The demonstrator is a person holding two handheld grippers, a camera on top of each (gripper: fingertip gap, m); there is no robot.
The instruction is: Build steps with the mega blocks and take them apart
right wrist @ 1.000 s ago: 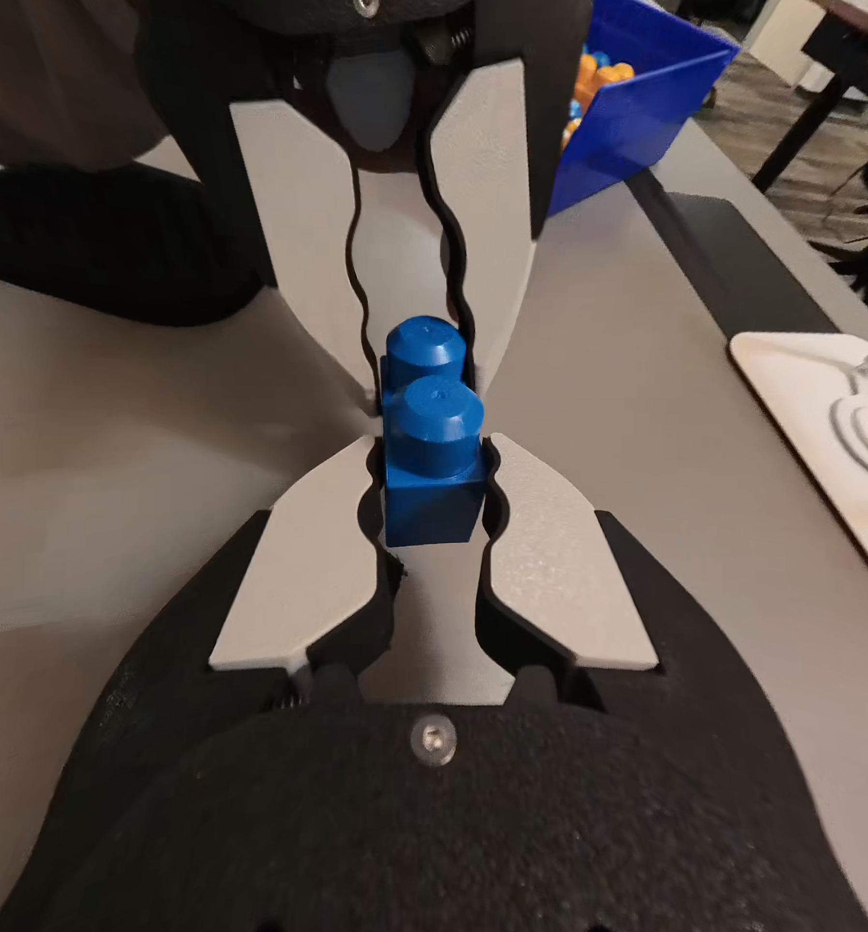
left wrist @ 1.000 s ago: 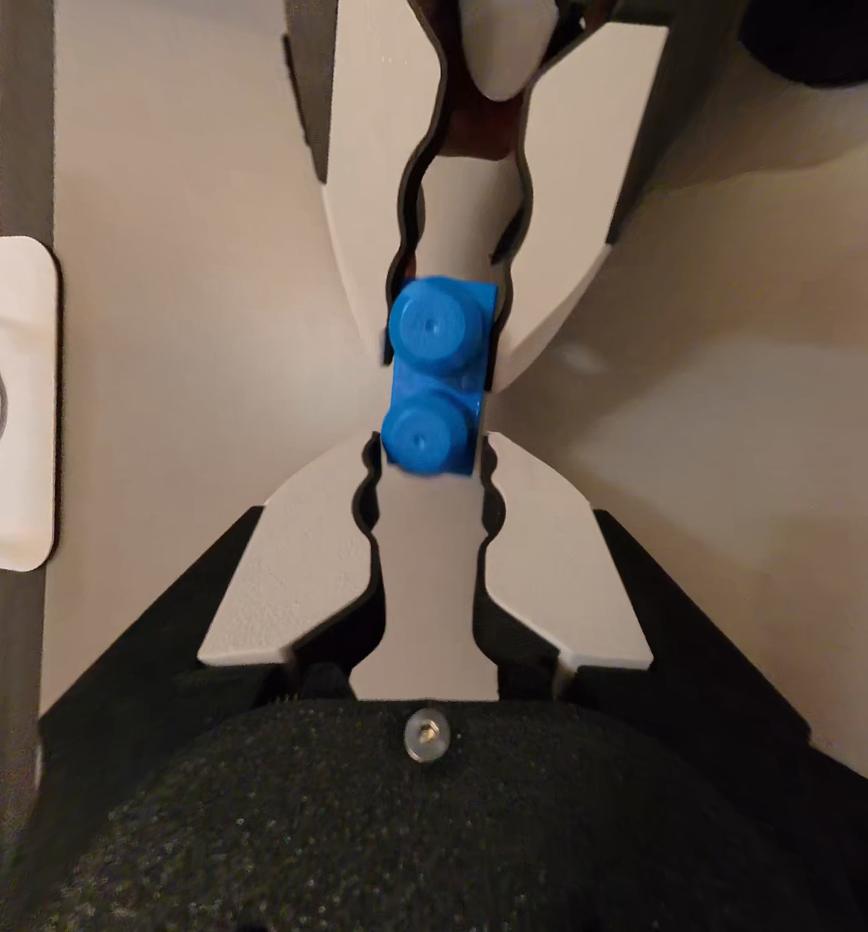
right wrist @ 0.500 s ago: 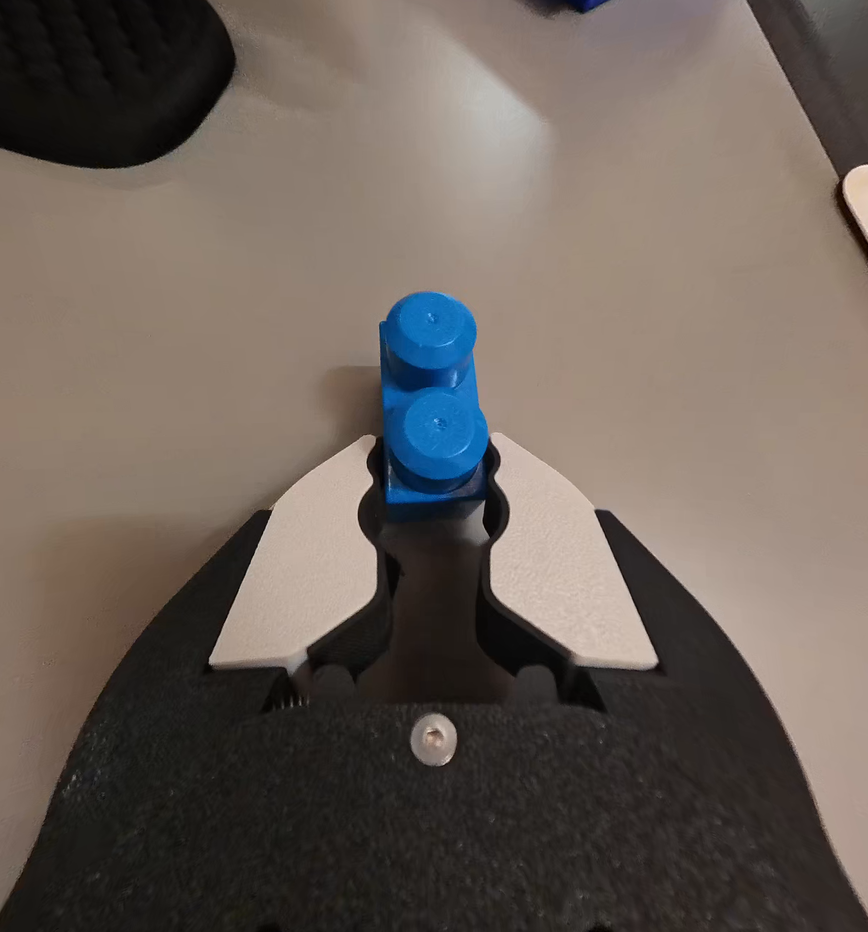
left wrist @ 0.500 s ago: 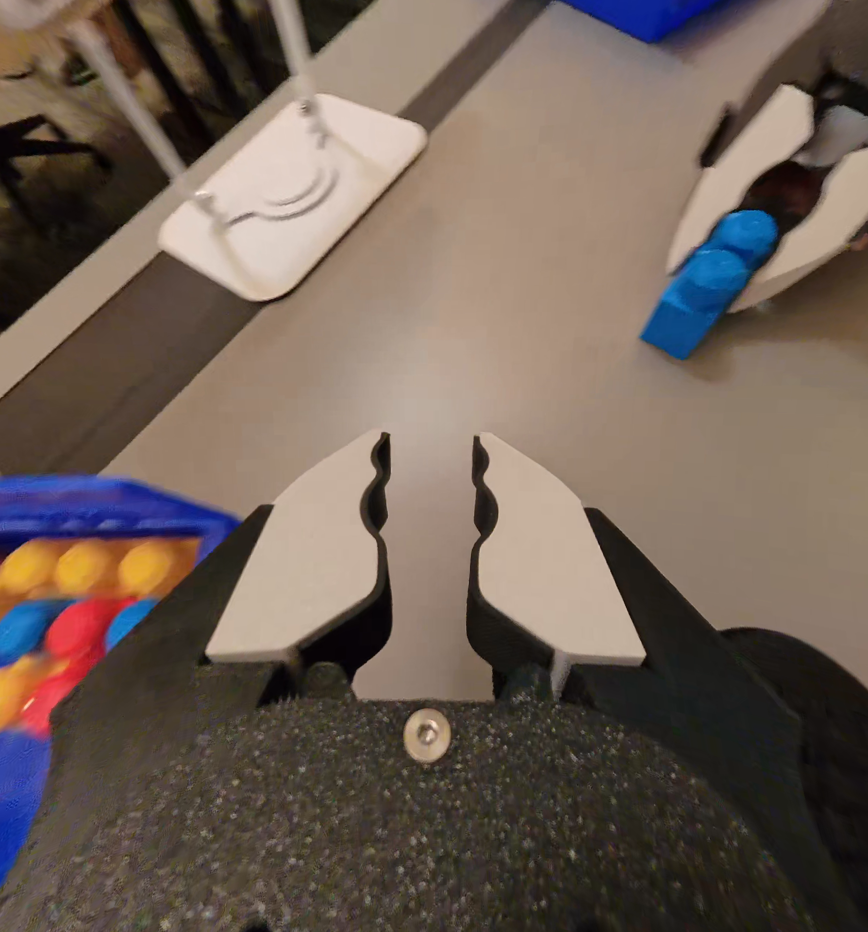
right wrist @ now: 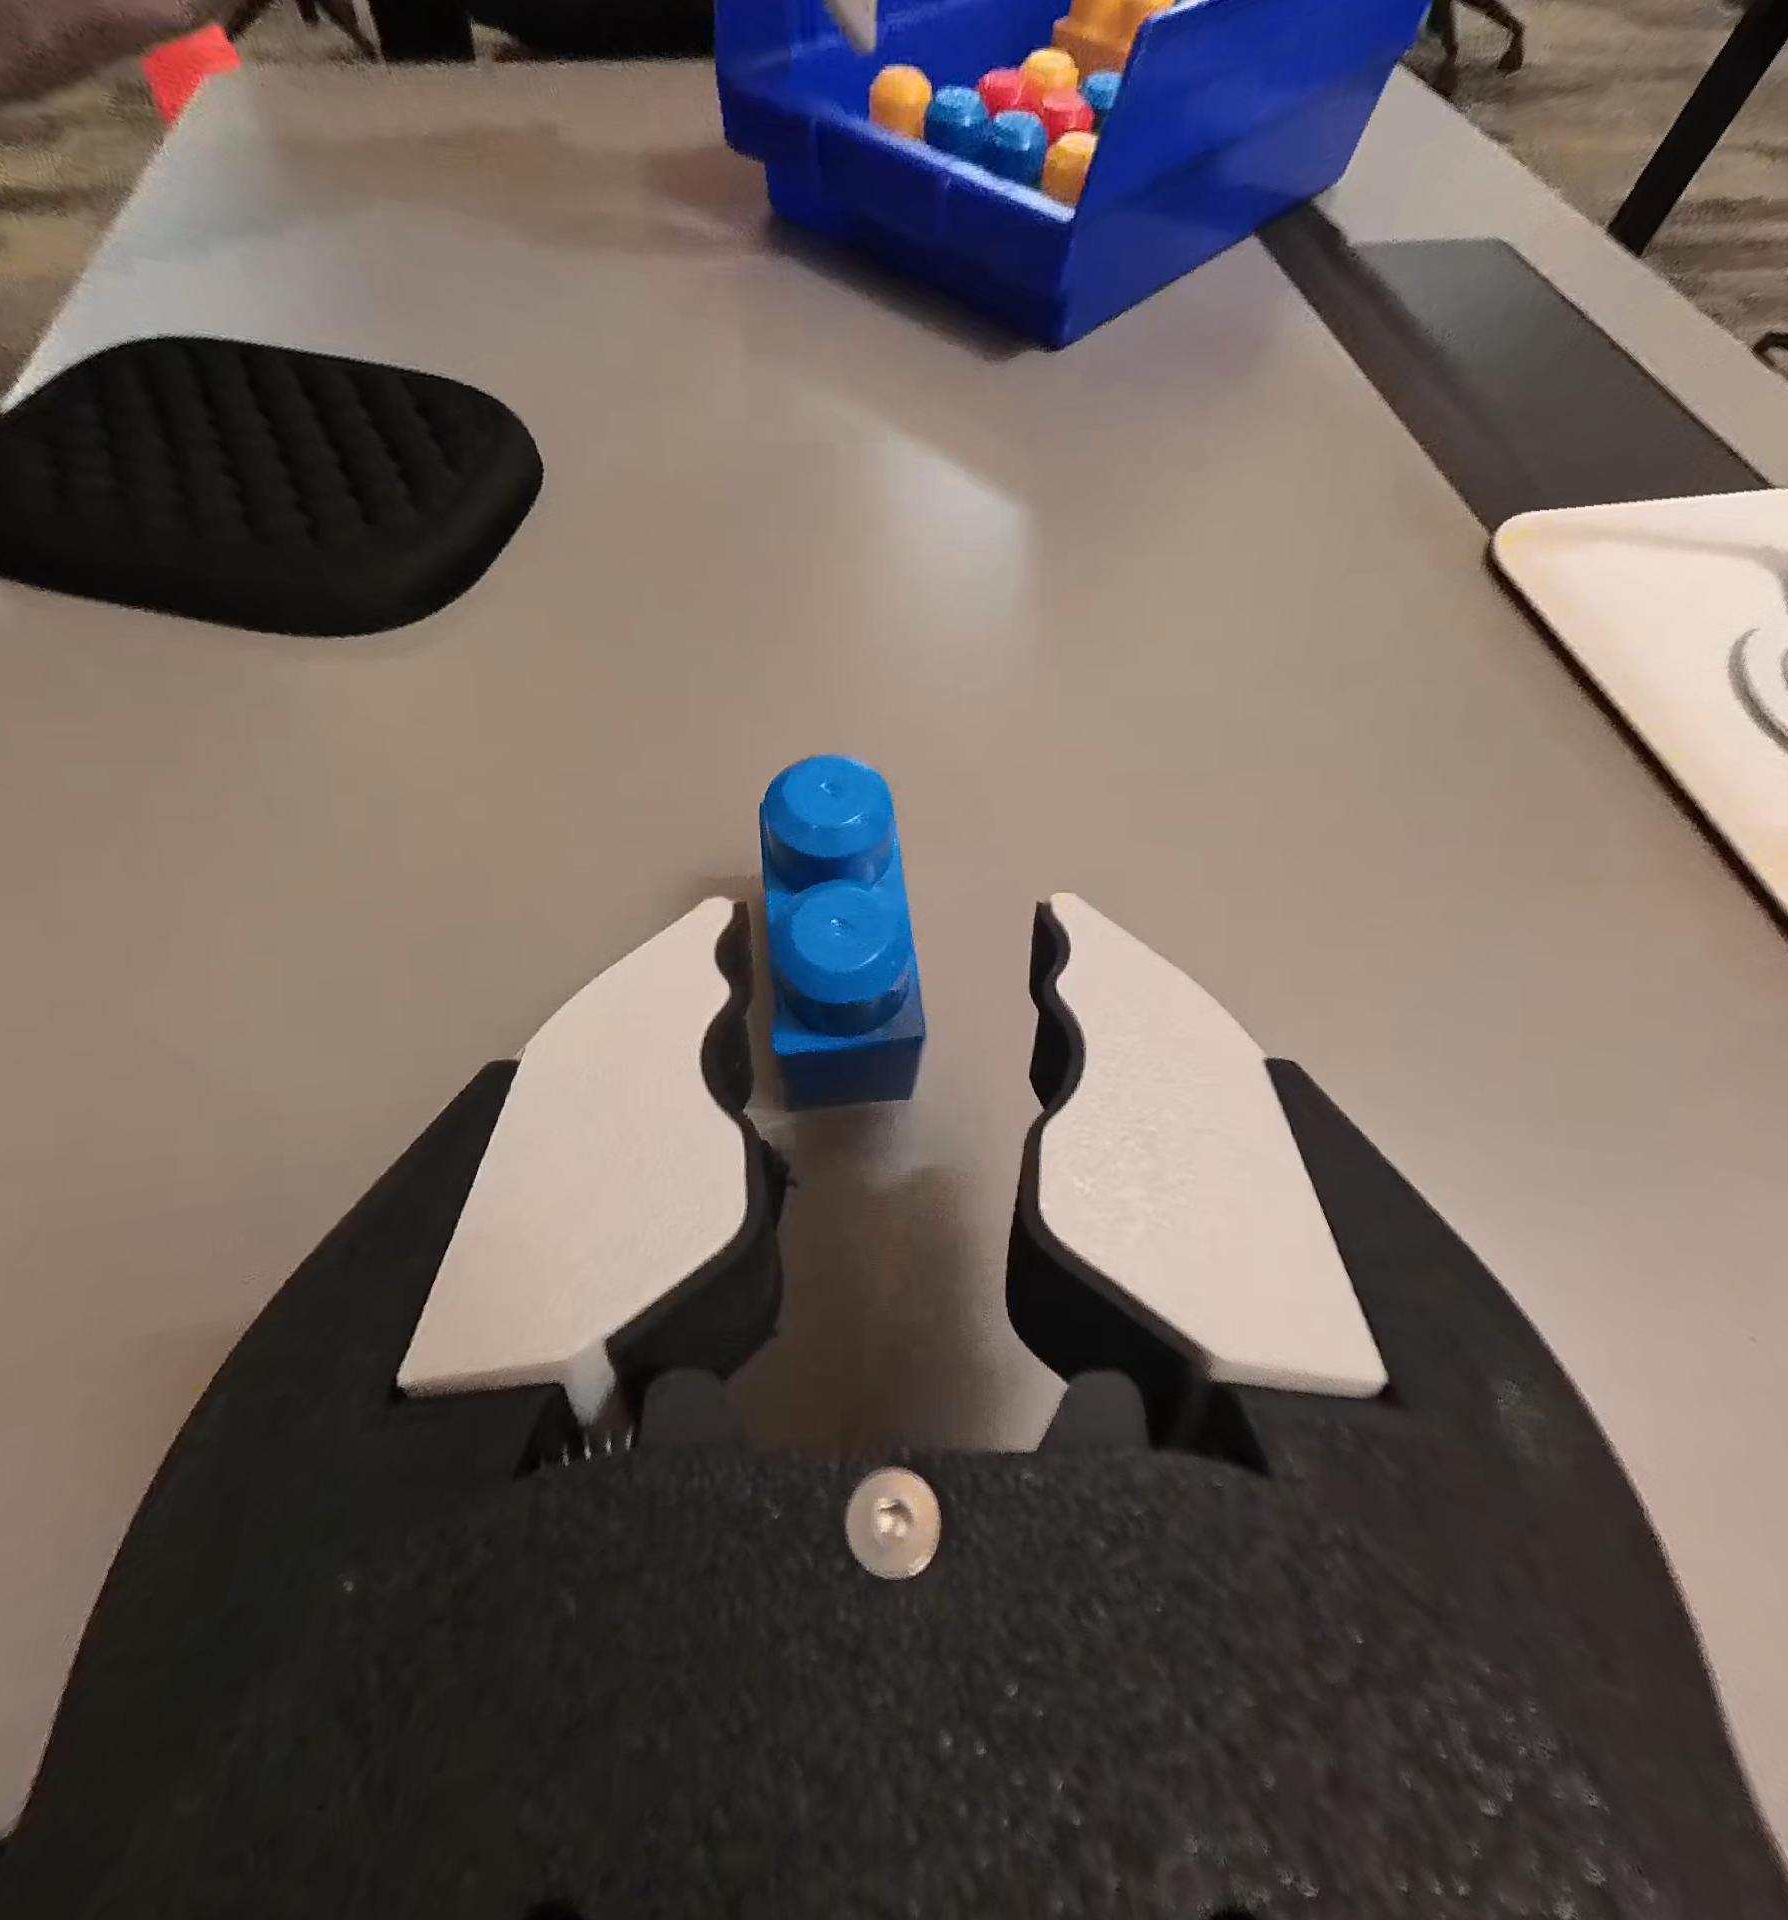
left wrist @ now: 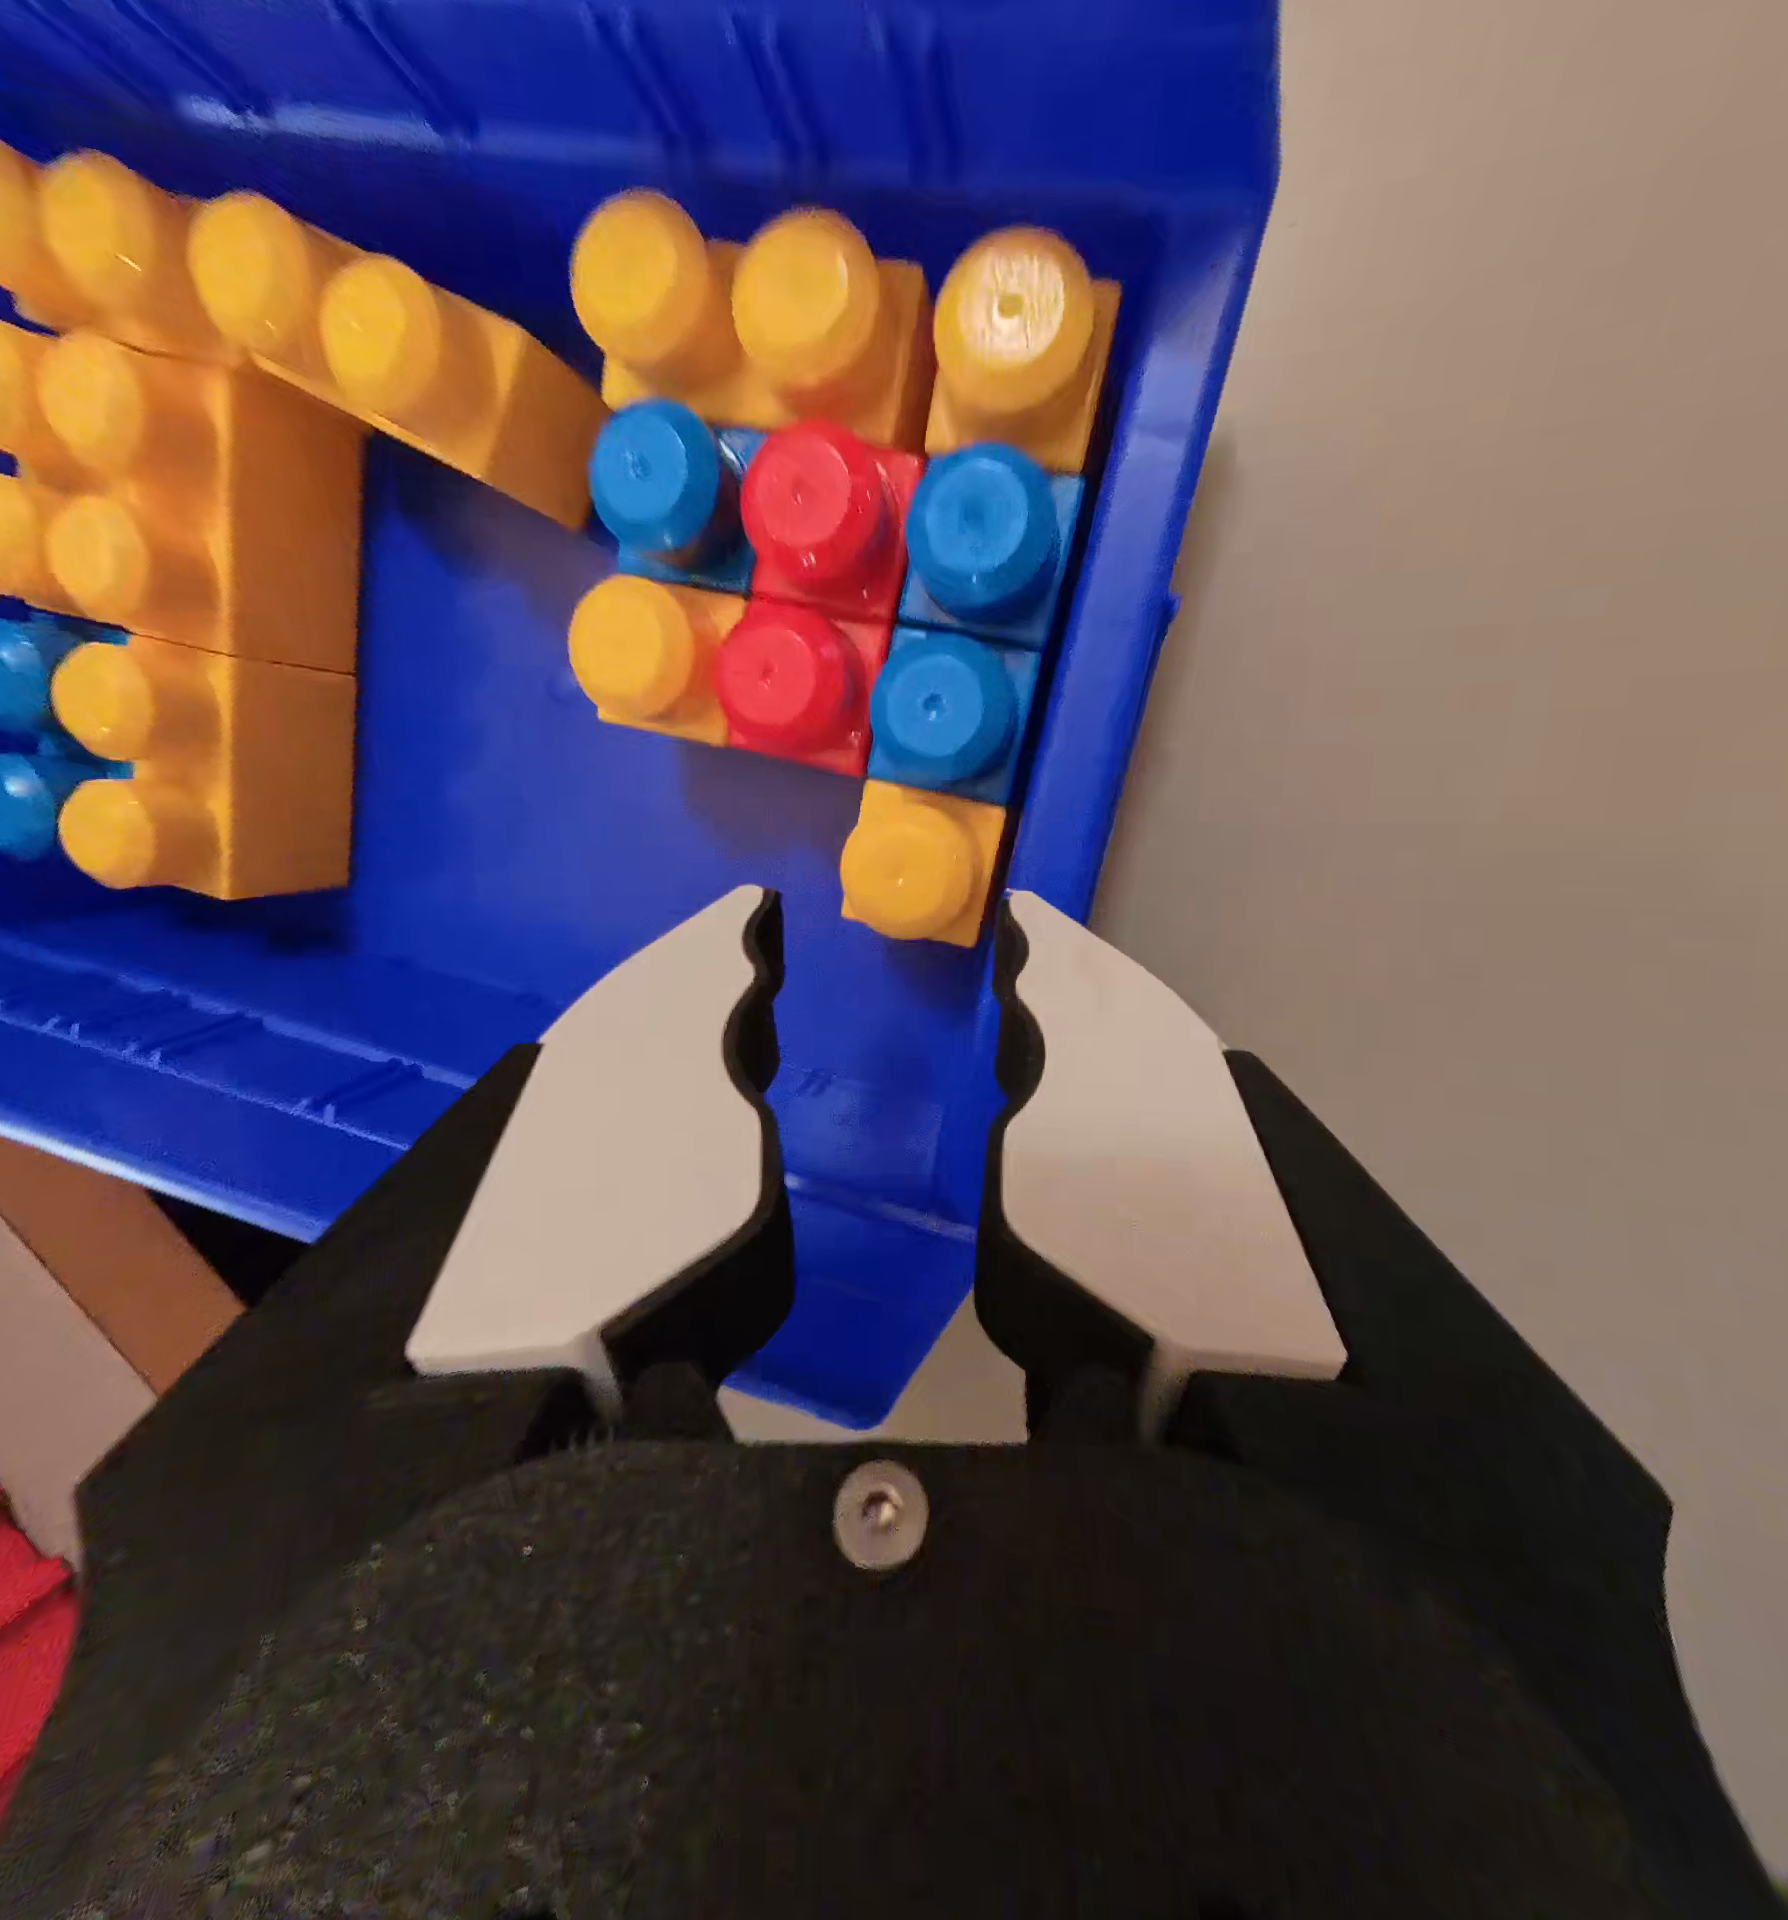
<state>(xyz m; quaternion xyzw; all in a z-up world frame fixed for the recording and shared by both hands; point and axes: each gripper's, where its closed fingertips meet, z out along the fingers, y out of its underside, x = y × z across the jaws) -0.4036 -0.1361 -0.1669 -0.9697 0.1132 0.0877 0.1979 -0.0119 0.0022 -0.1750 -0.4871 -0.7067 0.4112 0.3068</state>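
The left gripper [left wrist: 879, 914] is spread and empty over the near right corner of the blue plastic bin [left wrist: 1170, 582], with a small orange one-stud plastic block [left wrist: 916, 862] just ahead, against the bin wall. To pick it cleanly, I would centre the fingers on its flat sides, clear of the wall, then close. The right gripper [right wrist: 885, 914] is spread wide around a blue two-stud plastic block [right wrist: 843, 977] standing on the grey table [right wrist: 1129, 665], nearer its left finger.

Dim warm light, motion-blurred edges
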